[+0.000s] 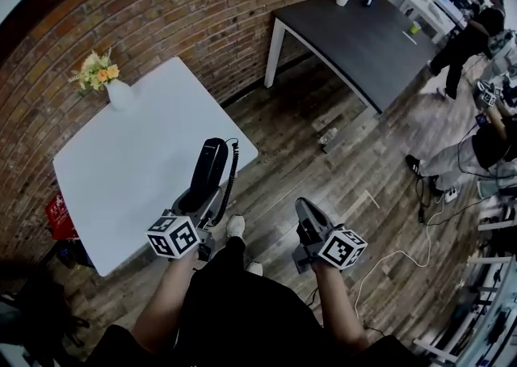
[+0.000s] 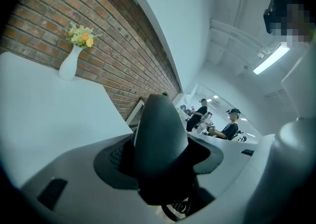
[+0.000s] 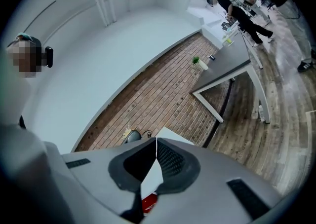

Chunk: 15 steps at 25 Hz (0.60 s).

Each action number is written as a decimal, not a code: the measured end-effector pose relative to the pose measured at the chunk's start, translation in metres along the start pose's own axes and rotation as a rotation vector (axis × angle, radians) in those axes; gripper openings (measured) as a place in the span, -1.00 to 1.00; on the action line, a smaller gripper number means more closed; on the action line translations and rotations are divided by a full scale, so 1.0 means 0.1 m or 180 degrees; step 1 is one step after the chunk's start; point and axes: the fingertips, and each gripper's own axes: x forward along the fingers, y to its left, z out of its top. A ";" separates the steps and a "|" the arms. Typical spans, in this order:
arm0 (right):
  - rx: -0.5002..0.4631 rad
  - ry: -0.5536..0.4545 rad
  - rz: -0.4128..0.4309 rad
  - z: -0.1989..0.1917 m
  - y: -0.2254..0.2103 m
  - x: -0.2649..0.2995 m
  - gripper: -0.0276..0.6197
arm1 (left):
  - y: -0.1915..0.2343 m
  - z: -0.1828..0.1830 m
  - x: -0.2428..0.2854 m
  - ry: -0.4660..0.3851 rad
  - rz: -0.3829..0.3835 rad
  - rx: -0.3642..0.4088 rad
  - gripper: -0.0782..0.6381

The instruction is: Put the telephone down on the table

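Telephone [image 1: 208, 165] is clamped upright by its lower end in my left hand-held gripper [image 1: 200, 198], jaws wide around it, over the white worktop's [image 1: 113, 171] near edge. I judge this grip leaves its length free for laying flat. The right hand-held gripper [image 1: 307, 210] is closed and empty, held aside over the floor.

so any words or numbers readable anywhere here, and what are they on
No text can be read.
Red object by the white table: white print, too small and blurred to read.
Marker cubes: only black-and-white square patterns, no letters.
Telephone: no print shows.
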 end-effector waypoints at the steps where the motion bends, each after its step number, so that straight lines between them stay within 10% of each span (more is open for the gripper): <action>1: 0.0009 0.0004 -0.0006 0.03 -0.01 0.09 -0.85 | 0.04 0.05 0.06 0.0013 -0.0008 0.0003 -0.01; 15: 0.0005 0.0042 -0.0011 0.41 -0.04 1.25 -0.85 | 0.48 0.52 0.82 0.0192 -0.0203 0.0030 -0.01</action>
